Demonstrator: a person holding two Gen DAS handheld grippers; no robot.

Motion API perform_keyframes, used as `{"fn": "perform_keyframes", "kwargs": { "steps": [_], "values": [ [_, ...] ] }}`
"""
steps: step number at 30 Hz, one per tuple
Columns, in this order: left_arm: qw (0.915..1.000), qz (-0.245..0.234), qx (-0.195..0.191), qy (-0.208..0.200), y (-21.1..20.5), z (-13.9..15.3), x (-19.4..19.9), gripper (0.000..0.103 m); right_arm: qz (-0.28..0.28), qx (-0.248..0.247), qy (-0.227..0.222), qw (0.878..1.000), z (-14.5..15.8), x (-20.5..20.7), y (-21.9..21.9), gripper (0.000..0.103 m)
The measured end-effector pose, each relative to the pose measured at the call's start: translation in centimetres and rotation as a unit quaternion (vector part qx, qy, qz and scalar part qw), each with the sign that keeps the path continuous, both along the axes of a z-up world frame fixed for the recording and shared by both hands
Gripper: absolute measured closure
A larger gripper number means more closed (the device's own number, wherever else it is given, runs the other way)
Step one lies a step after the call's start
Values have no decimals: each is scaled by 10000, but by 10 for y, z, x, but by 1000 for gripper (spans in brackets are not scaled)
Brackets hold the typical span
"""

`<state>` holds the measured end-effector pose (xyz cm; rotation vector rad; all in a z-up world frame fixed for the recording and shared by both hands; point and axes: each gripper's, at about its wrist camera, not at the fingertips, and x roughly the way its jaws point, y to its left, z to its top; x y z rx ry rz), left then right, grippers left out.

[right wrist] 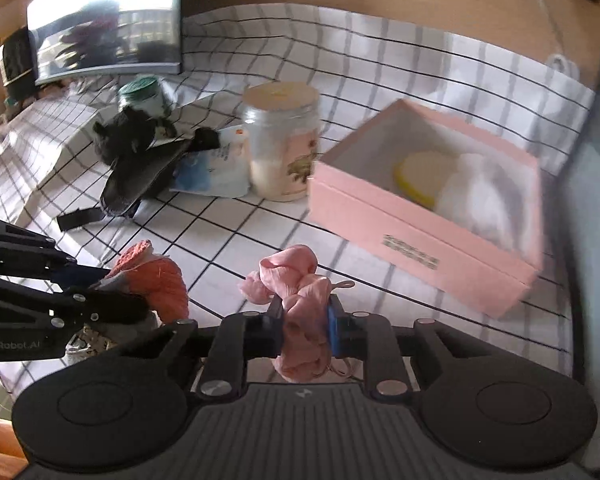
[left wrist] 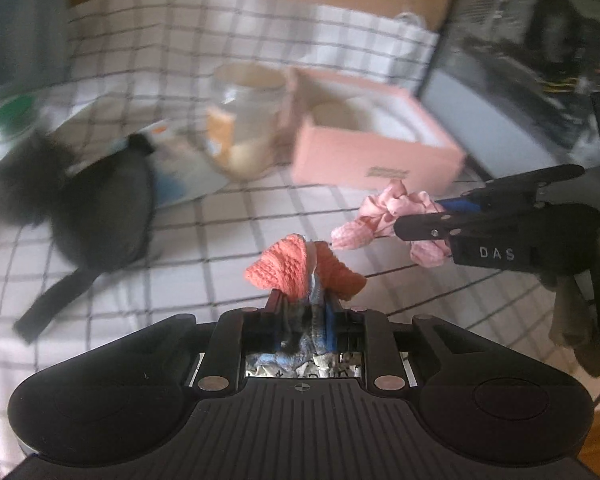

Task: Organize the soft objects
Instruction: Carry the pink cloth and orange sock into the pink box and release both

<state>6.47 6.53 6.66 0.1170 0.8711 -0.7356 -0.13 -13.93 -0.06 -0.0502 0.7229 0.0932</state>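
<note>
Underneath, white black-grid tablecloth (right wrist: 228,216), open pink box (right wrist: 420,240) beyond, left gripper (left wrist: 304,300) pinching orange knit sock (left wrist: 296,268) toe-forward, right gripper (right wrist: 306,312) pinching crumpled pink scrunchie (right wrist: 296,280).

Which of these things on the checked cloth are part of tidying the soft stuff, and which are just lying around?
Part of the job:
- orange knitted piece, clamped in the left gripper
- pink scrunchie, clamped in the right gripper
- open pink box, the likely destination

Lying about:
- glass jar
- green-lidded jar
- black strapped item
- blue-and-white packet
</note>
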Motion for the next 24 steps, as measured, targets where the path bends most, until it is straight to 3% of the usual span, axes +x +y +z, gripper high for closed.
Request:
{"fn": "perform_keyframes", "kwargs": {
  "steps": [4, 9, 16, 22, 24],
  "values": [
    [9989, -398, -193, -141, -14, 15, 9, 80, -276, 4, -120, 9995, 22, -15, -14, 83],
    [9935, -747, -699, -501, -36, 49, 33, 80, -594, -166, -655, 9959, 65, -30, -28, 83],
    [9832, -918, -1309, -881, -81, 102, 94, 80, -1108, -238, -1464, 9827, 123, -5, -58, 83],
    [9792, -664, -1687, -914, -113, 134, 157, 79, -1495, 215, -1460, 9777, 126, 54, -95, 83],
    [9780, -645, -1792, -856, -124, 138, 172, 78, -1545, 315, -1237, 9797, 111, 72, -101, 72]
  ]
}}
